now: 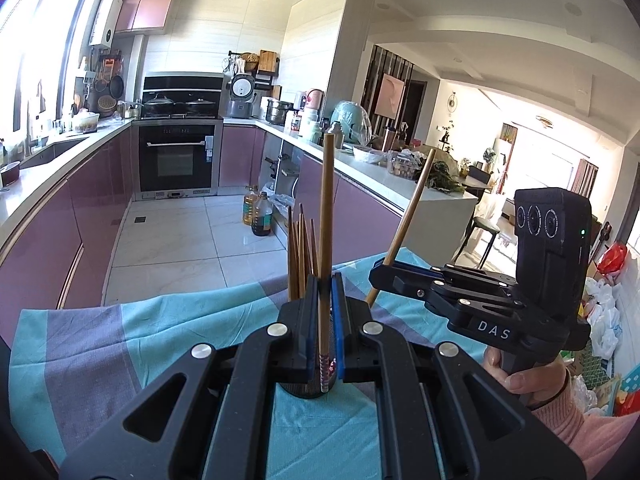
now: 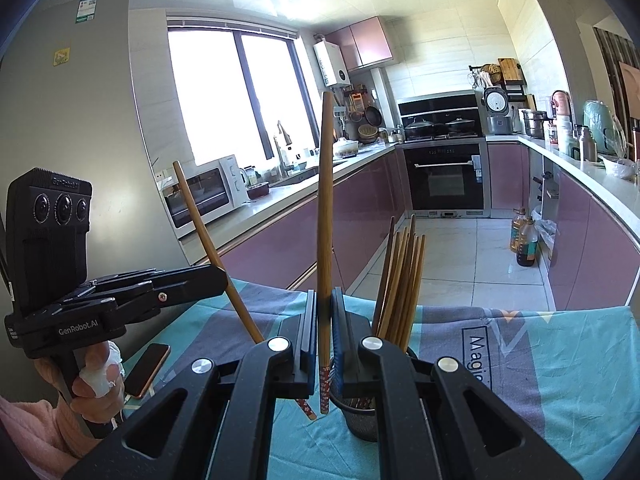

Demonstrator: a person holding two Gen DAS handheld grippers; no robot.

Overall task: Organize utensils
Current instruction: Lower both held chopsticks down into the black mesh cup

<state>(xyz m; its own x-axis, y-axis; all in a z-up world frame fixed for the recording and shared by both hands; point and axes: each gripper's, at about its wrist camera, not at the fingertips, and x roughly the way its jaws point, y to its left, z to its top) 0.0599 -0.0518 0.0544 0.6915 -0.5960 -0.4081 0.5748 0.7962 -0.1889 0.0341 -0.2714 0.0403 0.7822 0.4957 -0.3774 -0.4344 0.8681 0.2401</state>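
We see each gripper, left gripper (image 1: 325, 280) and right gripper (image 2: 325, 296), clamped on one chopstick (image 1: 326, 216); only the right wrist view shows a phone (image 2: 147, 369).

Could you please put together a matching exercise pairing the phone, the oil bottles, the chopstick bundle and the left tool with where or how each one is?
Things:
1. phone
2. oil bottles
3. chopstick bundle
4. left tool

Places or states:
A. shut on one chopstick
B. standing in the black mesh holder
C. lying on the cloth
D. standing on the floor

Pairs: 1-C, 2-D, 3-B, 4-A.
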